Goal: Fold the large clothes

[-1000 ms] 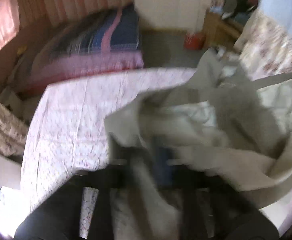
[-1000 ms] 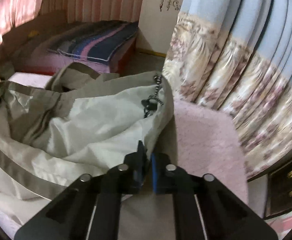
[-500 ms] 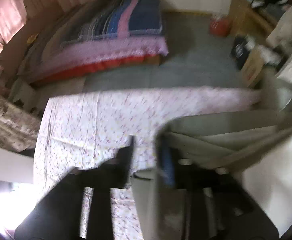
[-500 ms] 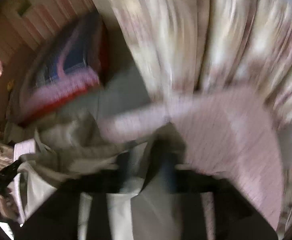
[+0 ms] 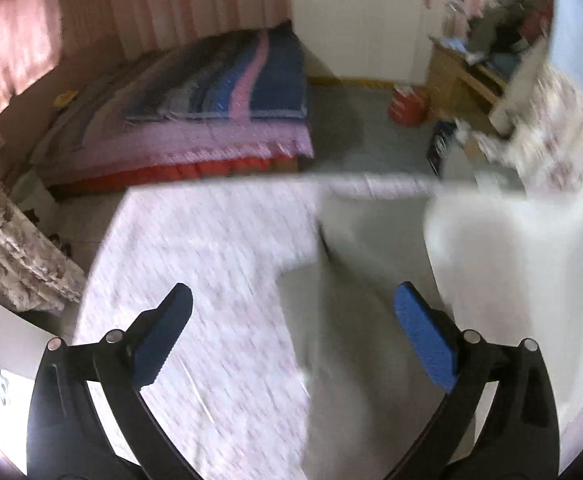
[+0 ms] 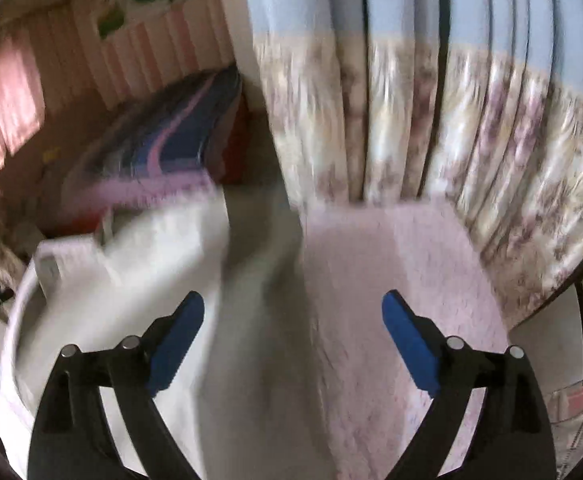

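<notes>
A large beige and white garment [image 5: 355,320] lies spread on the pink floral table cover [image 5: 211,264], blurred by motion. My left gripper [image 5: 291,312] hangs above the garment's left edge with its jaws opening wide and nothing pressed between the blue pads [image 5: 163,336]. In the right wrist view the same garment [image 6: 139,280] lies at the left, on a pink fuzzy cloth [image 6: 391,272]. My right gripper [image 6: 293,316] hovers over the garment's right edge, its jaws opening too, the fabric lying below them untouched.
A bed with a striped blue and pink blanket [image 5: 219,88] stands behind the table. A wooden desk [image 5: 463,72] and a red container [image 5: 407,104] are at the back right. A floral and blue curtain [image 6: 431,100] hangs close behind the table's right side.
Both grippers were shut on the garment and have let it go, jaws now wide. The garment has dropped from a bunched, lifted state to lie flatter on the table.
</notes>
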A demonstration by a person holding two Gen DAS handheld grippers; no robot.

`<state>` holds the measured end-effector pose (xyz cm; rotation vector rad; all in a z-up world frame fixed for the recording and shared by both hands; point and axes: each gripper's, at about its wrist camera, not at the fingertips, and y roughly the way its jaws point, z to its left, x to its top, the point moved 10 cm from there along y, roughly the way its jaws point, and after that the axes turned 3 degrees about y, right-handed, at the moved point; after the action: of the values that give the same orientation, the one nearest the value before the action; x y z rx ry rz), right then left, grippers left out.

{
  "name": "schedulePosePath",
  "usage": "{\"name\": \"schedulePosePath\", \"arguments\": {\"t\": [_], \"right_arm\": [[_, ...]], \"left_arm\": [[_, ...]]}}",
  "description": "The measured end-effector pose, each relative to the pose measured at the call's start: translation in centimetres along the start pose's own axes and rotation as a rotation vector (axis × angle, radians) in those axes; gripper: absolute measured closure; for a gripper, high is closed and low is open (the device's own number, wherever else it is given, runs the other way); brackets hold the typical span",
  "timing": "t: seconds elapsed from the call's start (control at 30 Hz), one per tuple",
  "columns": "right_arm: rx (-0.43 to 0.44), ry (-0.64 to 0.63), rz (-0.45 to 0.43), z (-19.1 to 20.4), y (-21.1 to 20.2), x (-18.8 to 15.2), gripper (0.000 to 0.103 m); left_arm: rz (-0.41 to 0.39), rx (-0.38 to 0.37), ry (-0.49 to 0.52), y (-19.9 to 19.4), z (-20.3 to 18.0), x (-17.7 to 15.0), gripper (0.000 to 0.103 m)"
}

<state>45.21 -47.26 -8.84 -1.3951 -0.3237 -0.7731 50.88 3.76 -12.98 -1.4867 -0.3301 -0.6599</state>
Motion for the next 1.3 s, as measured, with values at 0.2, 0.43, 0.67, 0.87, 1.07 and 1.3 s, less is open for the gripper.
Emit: {"name": "schedulePosePath", "arguments": {"t": [0.2,0.43,0.67,0.87,1.07,1.3], "right_arm": [[0.071,-0.045,0.035,1.8,3.7,-3.3,0.097],[0.051,-0.226,-0.353,6.9,-6.3,1.3,0.101],[-0.118,-0.113,-0.056,-0.2,6.8,-1.8,0.100],[-0.076,-0.039,-0.061,-0.9,2.8,-1.4,0.082],[-0.028,-0.037,-0.113,-1.4,-3.0,-6.3,0.034],[0.041,0.039,-0.077,-2.8,-3.5,-14.0,0.023]], "left_arm": [[0.089,-0.007,0.051,4.5,-3.5,-2.8,0.097],[-0.261,-0.012,-0.054,-4.9,-1.4,1.8,0.101],[0.028,0.042,-0.052,7.7,-0.4,-1.7,0.088],[-0.012,0.149,-0.068,3.8,1.9,-0.7,0.028],[-0.049,0.137,-0.027,-0.6,2.0,-4.5,0.008],[-0.078,0.010,-0.053,-3.4,-1.4,-9.6,0.008]]}}
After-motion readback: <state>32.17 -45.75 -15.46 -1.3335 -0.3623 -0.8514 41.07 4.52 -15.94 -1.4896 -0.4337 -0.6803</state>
